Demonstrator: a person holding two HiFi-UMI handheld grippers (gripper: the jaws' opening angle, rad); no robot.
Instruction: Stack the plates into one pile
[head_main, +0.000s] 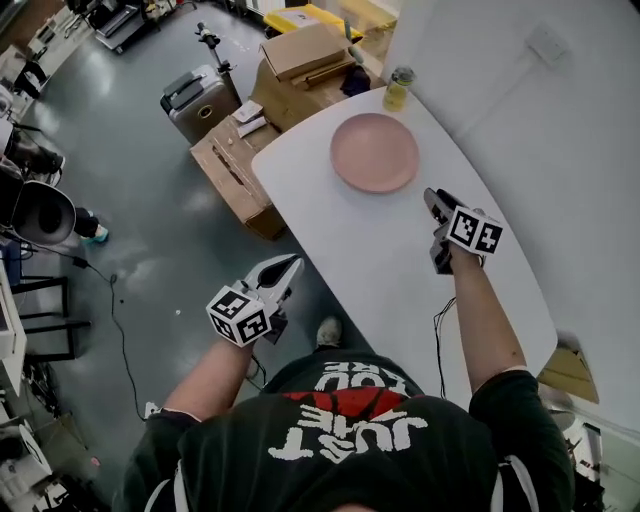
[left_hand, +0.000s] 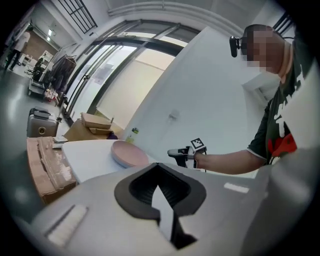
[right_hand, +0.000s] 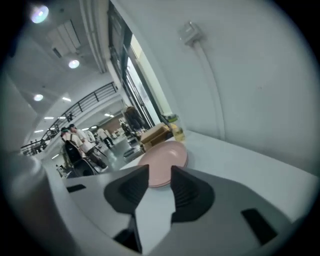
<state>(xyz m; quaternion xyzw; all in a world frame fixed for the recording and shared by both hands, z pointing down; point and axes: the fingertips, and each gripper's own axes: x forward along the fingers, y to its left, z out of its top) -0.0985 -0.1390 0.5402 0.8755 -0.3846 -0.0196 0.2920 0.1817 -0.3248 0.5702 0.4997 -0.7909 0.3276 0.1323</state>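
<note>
A pile of pink plates (head_main: 375, 152) lies on the far part of the white table (head_main: 370, 275). In the right gripper view the plates (right_hand: 167, 161) sit just beyond the jaws, one on another. My right gripper (head_main: 437, 200) hovers over the table right of the pile, apart from it; its jaws (right_hand: 160, 172) stand open with nothing between them. My left gripper (head_main: 288, 268) hangs off the table's left edge above the floor, shut and empty. From the left gripper view (left_hand: 159, 167) I see the plates (left_hand: 127, 152) and the right gripper (left_hand: 176, 152).
A small bottle (head_main: 398, 88) stands at the table's far edge behind the plates. Cardboard boxes (head_main: 240, 170) and a grey suitcase (head_main: 200, 100) crowd the floor left of the table. A white wall (head_main: 560, 120) runs along the right side.
</note>
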